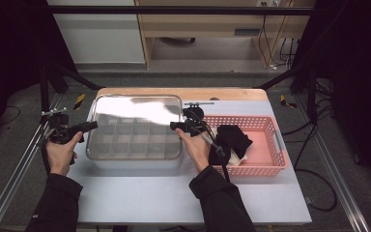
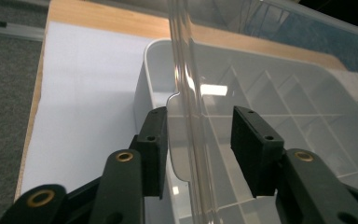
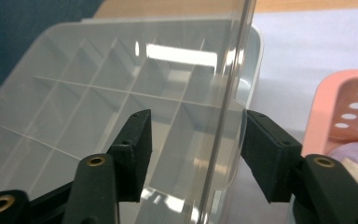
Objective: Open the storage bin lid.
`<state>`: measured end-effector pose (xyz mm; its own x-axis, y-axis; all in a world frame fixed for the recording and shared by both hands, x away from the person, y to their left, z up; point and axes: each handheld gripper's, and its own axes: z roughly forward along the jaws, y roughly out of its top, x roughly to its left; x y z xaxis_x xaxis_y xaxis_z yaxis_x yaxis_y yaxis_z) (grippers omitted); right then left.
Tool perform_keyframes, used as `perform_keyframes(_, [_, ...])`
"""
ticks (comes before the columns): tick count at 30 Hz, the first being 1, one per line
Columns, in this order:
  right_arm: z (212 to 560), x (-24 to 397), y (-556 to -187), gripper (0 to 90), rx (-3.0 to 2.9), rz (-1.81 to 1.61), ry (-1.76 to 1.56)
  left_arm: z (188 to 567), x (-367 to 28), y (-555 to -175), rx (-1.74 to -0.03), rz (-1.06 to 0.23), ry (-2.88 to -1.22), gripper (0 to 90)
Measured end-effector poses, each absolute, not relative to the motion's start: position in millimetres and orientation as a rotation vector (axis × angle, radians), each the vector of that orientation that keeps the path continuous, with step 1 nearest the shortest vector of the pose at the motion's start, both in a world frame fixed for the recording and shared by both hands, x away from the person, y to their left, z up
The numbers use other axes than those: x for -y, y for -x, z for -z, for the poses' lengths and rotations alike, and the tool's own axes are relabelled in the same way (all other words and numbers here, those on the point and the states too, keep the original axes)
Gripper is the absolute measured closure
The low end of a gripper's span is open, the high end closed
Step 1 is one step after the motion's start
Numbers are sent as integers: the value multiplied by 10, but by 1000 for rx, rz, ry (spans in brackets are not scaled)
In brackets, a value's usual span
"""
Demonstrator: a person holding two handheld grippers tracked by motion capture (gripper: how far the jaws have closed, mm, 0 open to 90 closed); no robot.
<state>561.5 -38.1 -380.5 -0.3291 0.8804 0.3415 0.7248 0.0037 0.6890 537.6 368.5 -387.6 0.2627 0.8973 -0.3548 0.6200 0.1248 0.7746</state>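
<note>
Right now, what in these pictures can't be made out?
- High view: glare on the clear lid hides the far compartments of the divided box.
- High view: the pale thing under the black cloth in the pink basket, mostly covered.
- Right gripper view: the basket, cut off by the frame edge.

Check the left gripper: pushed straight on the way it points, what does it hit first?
Probably the clear lid: its edge already stands between the left gripper jaws. Beyond it lies the divided white box. Depth unclear.

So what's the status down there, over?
Left gripper and right gripper: jaws straddle the end edges of the clear plastic lid, grip not confirmed. Lid sits above the white divided storage box. Pink perforated basket at right, clear of it.
</note>
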Motion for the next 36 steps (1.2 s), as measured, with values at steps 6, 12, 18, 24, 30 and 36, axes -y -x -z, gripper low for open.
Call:
perform_keyframes(6, [3667,451,-5507,543,-2056,-1278,-1656,3779,-3706,-5267,-1411,-387,-1551,612])
perform_keyframes(12, [3550,517,-5397,613,-2038,-1318,-1626,3688,-3714,-5148,-1374,-409,-1533,640])
perform_keyframes(18, [3389,599,-5193,685,-2016,-1356,-1576,3574,-3699,-4927,-1304,-440,-1515,652])
perform_keyframes(24, [3248,690,-4968,717,-2003,-1412,-1518,3517,-3680,-4760,-1264,-440,-1497,653])
perform_keyframes(30, [3150,786,-4748,730,-2001,-1443,-1462,3435,-3637,-4575,-1221,-451,-1492,657])
perform_keyframes(36, [3130,877,-4489,743,-2015,-1492,-1414,3440,-3618,-4393,-1196,-447,-1499,656])
